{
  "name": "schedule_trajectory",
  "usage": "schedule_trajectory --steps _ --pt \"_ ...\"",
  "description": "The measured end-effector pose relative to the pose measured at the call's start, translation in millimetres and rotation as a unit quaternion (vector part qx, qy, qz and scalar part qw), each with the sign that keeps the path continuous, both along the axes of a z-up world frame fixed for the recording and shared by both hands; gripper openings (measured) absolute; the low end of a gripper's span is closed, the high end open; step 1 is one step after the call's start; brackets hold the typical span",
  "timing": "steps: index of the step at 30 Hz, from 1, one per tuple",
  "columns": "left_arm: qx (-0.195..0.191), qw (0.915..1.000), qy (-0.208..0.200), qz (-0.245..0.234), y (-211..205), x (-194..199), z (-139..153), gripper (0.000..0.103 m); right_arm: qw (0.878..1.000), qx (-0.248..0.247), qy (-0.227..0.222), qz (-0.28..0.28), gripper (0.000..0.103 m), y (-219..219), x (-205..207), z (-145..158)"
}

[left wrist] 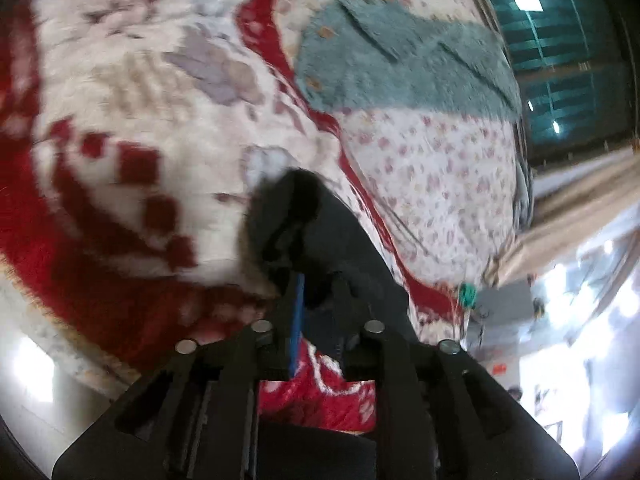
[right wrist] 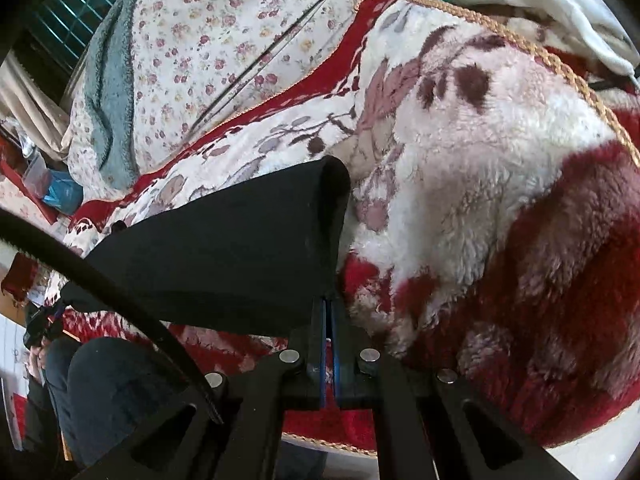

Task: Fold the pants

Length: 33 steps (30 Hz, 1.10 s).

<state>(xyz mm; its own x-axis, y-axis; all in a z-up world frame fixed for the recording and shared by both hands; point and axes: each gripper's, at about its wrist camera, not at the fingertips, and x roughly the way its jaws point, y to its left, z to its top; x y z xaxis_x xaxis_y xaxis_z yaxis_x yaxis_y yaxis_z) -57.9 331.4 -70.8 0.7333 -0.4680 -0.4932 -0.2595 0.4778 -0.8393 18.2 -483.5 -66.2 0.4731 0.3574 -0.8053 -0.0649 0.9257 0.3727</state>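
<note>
The black pants lie on a red and white plush blanket, one folded end rounded towards the middle of the bed. My right gripper is shut on the pants' near edge, its blue pads pressed together with the cloth pinched at the tips. In the left wrist view another part of the pants bunches up over my left gripper. Its jaws stand a little apart, with dark cloth loose between them and a blue pad showing. That view is blurred.
A floral sheet covers the bed beyond the blanket, with a teal fleece cloth on it. A white garment lies at the far corner. A person's dark-trousered leg and a black cable are at the bedside.
</note>
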Motion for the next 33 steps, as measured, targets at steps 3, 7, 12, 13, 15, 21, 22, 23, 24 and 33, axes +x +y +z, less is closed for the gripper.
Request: schedule_trajectory --steps 3,7,12,13,15,21,22,23,24,33 --pt "-0.009 0.9989 -0.003 0.046 17 -12 9 0.015 1.0 -0.016 0.003 0.001 0.0 0 0 0" --pt "-0.034 0.9973 -0.049 0.042 8 1 47 0.037 0.999 -0.037 0.014 -0.003 0.0 -2 1 -2" --pt "-0.061 0.9963 -0.027 -0.053 -49 54 64 0.048 0.997 -0.075 0.019 0.002 0.0 9 0 0" --pt "-0.058 0.9954 -0.003 -0.076 -60 67 56 0.048 0.996 -0.081 0.022 0.007 0.0 11 -1 -1" --pt "-0.045 0.9941 0.049 -0.086 -69 85 33 0.048 0.996 -0.089 0.026 0.016 0.0 15 -2 -3" --pt "-0.026 0.9885 0.125 -0.082 -50 129 -10 0.032 0.996 -0.088 0.031 0.01 0.0 17 -3 -6" --pt "0.019 0.9912 0.104 -0.08 -48 139 -2 0.028 0.996 -0.082 0.032 0.005 0.0 16 -3 -6" --pt "0.075 0.9896 0.096 -0.076 -47 148 4 0.02 0.997 -0.075 0.034 -0.001 0.0 14 -3 -7" --pt "0.111 0.9859 0.103 -0.071 -43 158 3 0.02 0.997 -0.07 0.034 -0.005 0.0 13 -3 -7" --pt "0.087 0.9931 0.044 -0.064 -36 126 44 0.026 0.997 -0.071 0.031 -0.014 0.0 15 -7 -4"
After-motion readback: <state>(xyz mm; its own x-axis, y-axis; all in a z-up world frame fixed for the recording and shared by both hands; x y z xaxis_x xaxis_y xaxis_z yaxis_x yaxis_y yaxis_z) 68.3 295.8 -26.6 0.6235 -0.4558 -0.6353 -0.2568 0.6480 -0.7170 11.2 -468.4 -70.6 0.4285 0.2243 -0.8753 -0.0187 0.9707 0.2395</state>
